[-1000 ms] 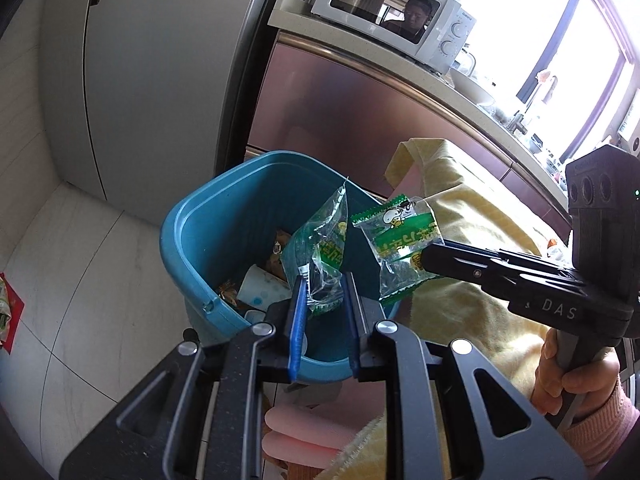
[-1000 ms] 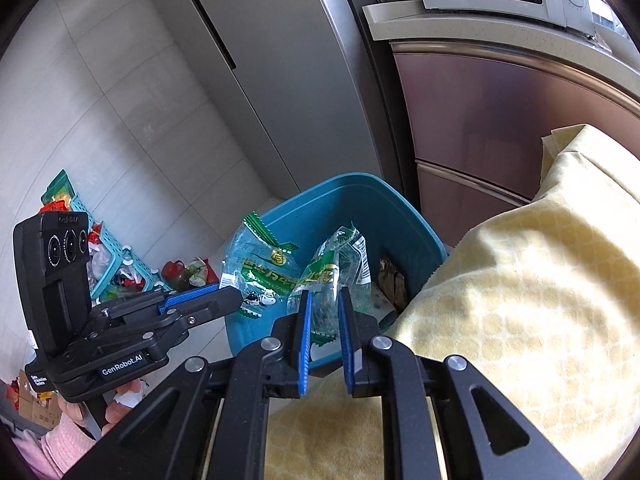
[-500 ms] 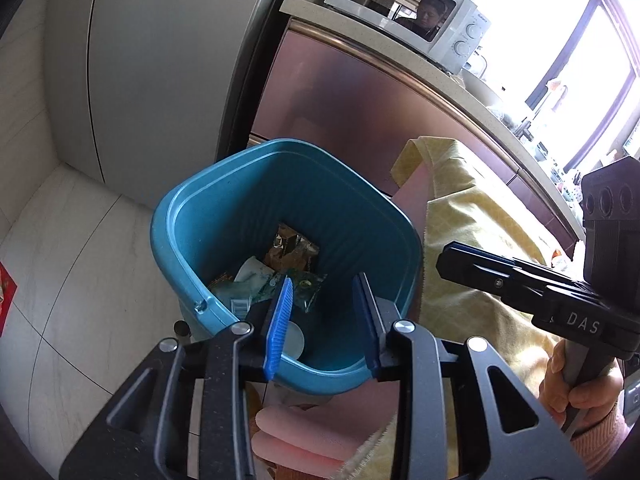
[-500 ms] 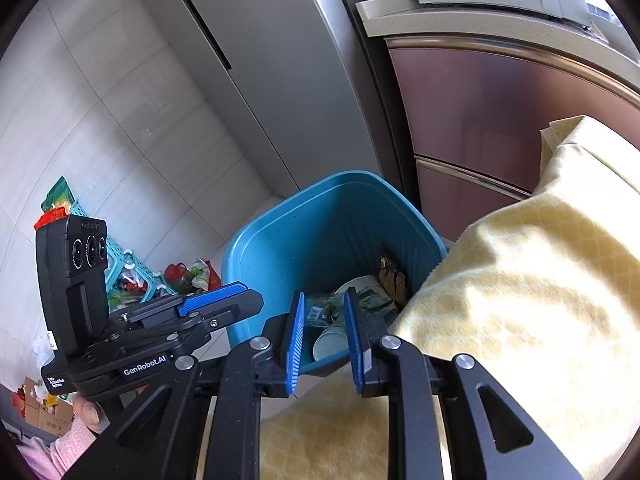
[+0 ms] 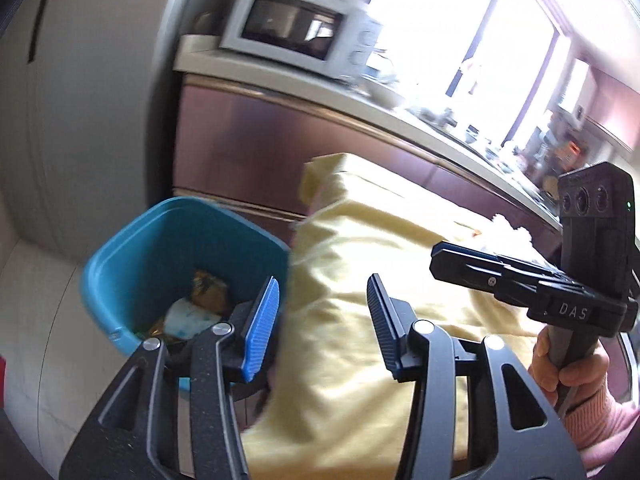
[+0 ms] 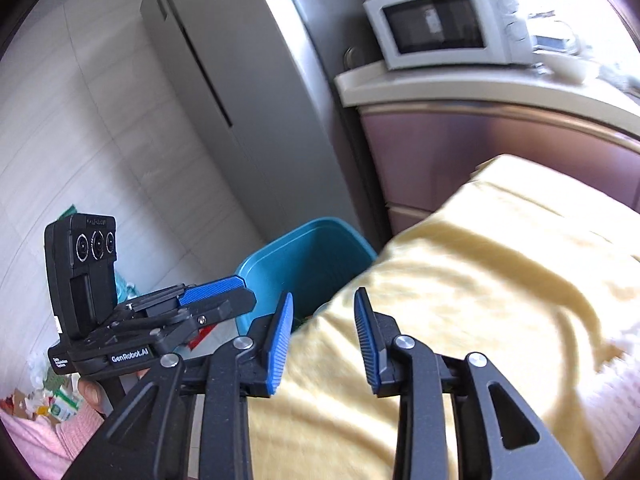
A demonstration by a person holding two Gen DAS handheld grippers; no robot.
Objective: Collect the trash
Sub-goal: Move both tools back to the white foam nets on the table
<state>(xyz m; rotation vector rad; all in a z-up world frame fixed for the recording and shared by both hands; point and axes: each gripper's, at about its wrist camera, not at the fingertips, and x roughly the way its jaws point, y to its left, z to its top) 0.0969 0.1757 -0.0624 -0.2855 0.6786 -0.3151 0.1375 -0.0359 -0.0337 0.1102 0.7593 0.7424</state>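
Left wrist: left gripper (image 5: 322, 312) jaws spread, empty; blue plastic trash bin (image 5: 132, 240) holding wrappers sits left of jaws, yellow quilted tablecloth (image 5: 360, 248) ahead.

Right wrist: right gripper (image 6: 322, 336) jaws spread, empty; bin beyond-left. Risk: jaws snagging cloth on next reach.

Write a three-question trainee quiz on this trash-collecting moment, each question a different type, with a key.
1. True or false: the left gripper is shut on a wrapper.
2. Multiple choice: where does the trash visible in the left wrist view lie? A) on the yellow cloth B) inside the blue bin C) on top of the microwave
3. Fill in: in the right wrist view, the right gripper has its fingers spread over the edge of the yellow ____.

Key: 1 false, both grippers are open and hold nothing; 2 B; 3 cloth.
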